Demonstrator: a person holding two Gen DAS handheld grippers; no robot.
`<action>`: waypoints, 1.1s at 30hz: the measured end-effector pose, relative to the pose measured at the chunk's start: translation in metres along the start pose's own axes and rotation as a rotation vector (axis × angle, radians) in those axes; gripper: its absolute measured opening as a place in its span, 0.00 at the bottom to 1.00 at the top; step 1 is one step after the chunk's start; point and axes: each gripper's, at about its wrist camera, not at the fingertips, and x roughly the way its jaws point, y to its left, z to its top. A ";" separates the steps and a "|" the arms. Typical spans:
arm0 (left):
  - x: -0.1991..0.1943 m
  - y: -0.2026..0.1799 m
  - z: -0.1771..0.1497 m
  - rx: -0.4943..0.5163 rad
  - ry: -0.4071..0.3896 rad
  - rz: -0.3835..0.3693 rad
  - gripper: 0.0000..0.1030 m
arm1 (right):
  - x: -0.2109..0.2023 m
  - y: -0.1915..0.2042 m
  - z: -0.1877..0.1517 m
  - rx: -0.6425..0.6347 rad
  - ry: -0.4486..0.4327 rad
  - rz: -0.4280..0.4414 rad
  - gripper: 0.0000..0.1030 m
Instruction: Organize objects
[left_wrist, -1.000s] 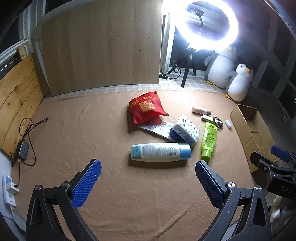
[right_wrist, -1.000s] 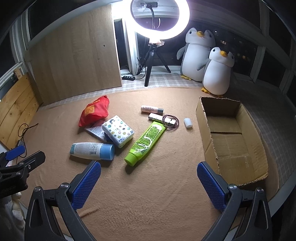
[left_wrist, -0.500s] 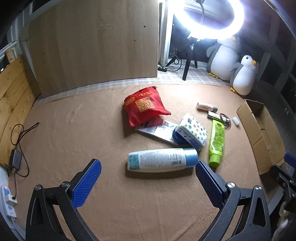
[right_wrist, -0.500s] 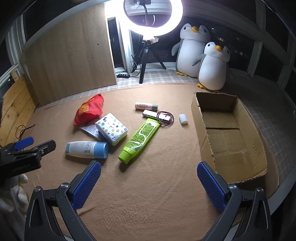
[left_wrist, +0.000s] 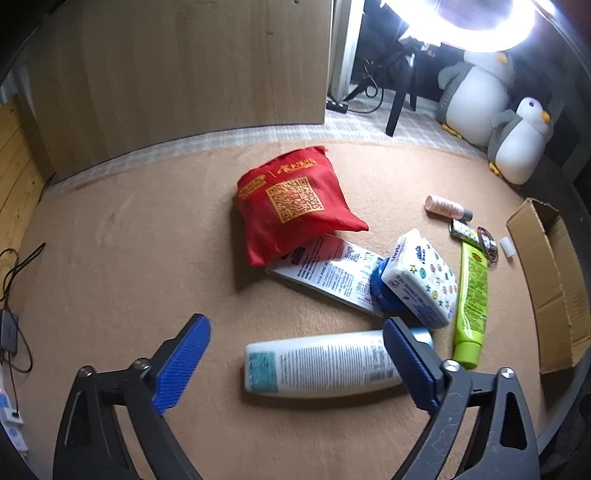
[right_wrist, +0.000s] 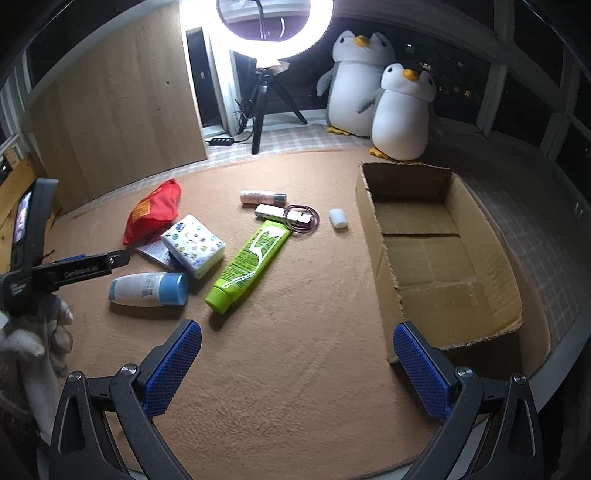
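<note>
Clutter lies mid-mat on tan felt mat (right_wrist: 295, 369). Left gripper (left_wrist: 295, 363) hangs over white plastic bottle with light-blue cap (left_wrist: 325, 363); jaws wide, just been closing a little, pads not pressing it. Its right finger (left_wrist: 410, 363) hides the cap end. Right gripper (right_wrist: 295, 365) wide, nothing between. Open brown cardboard box (right_wrist: 443, 236) is well right of the bottle, cut off in left view. Blue-lidded item (left_wrist: 380, 291) mostly hidden under patterned white tissue pack (left_wrist: 421, 280). Print on red cloth pouch (left_wrist: 291, 206) unreadable.
</note>
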 end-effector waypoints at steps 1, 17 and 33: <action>0.005 0.000 0.001 0.002 0.011 -0.006 0.88 | 0.000 0.000 0.000 0.001 0.001 -0.002 0.99; 0.041 0.000 0.000 0.015 0.103 -0.068 0.59 | 0.005 -0.008 -0.003 0.007 0.022 -0.017 0.99; 0.025 -0.007 -0.055 -0.012 0.136 -0.140 0.57 | 0.011 0.000 -0.009 -0.003 0.043 0.008 0.99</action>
